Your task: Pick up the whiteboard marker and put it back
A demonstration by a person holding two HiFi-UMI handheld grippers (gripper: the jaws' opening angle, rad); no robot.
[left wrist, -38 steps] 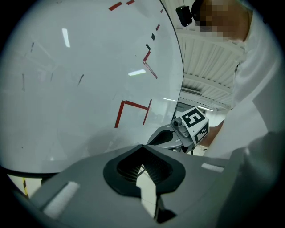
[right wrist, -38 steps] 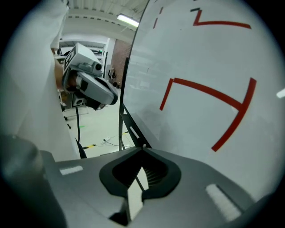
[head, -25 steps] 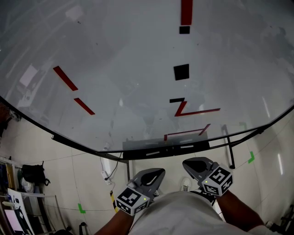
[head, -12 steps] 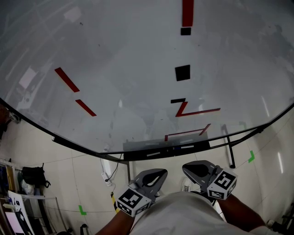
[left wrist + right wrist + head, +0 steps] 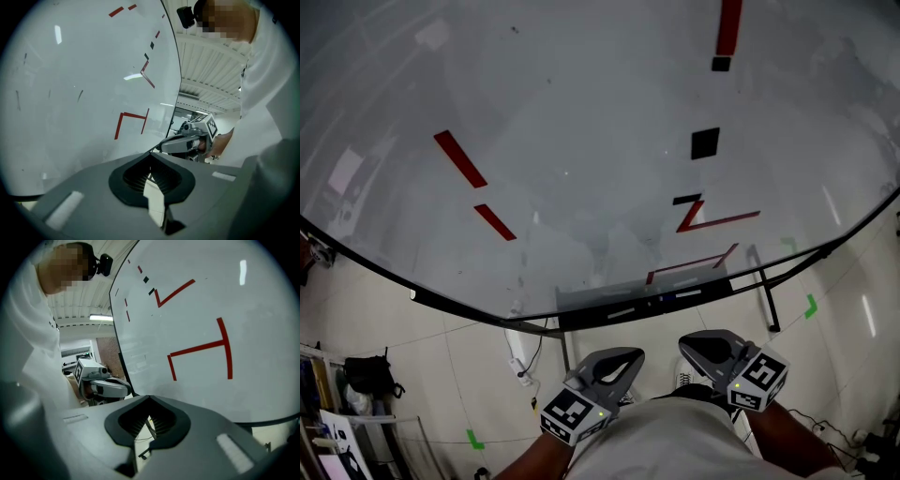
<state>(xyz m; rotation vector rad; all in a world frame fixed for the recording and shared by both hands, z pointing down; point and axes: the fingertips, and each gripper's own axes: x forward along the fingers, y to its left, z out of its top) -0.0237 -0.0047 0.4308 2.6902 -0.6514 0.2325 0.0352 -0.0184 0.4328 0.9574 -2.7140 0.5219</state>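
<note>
Head view, left tongs [image 5: 628,356], right tongs [image 5: 688,342], both closed

You're facing a big whiteboard [image 5: 581,112] with red lines [image 5: 459,157] and black squares [image 5: 705,142], on a black stand [image 5: 581,317]. Pale tiled floor [image 5: 459,356], green tape marks [image 5: 811,307], black bag [image 5: 364,373] at left. Ceiling strip light [image 5: 101,317] is on.

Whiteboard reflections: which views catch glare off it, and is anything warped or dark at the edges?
Head view: the whiteboard shows only faint, soft reflections, and its lower edge bows into a curve. Left gripper view: bright streaks of glare on the board, black fisheye corners. Right gripper view: one bright streak, same dark rim.
</note>
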